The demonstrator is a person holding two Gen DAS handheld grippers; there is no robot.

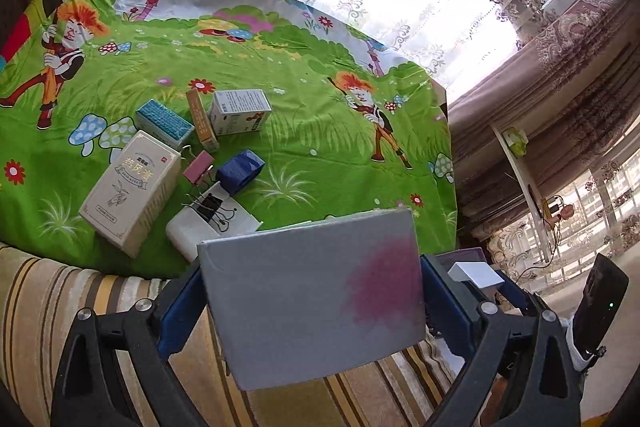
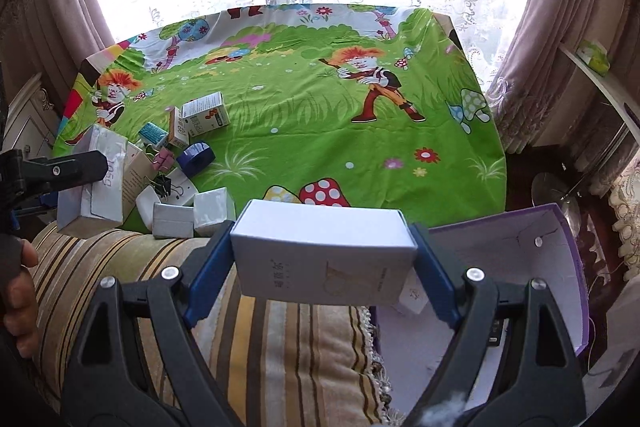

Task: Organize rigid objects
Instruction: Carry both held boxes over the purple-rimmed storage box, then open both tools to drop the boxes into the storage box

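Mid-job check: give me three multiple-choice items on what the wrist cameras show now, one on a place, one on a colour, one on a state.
1. Where is the purple bin?
A. right of the right gripper
B. on the tablecloth
C. under the window

2. What colour is the open-centred block by the binder clips?
A. red
B. dark blue
C. yellow

3. What is the left gripper doing?
A. empty
B. holding a clip
C. shut on a grey box

Answers: 1 A, it sits off the tablecloth beside the fingers; 2 B, plainly blue; 3 C, fingers press both its sides.
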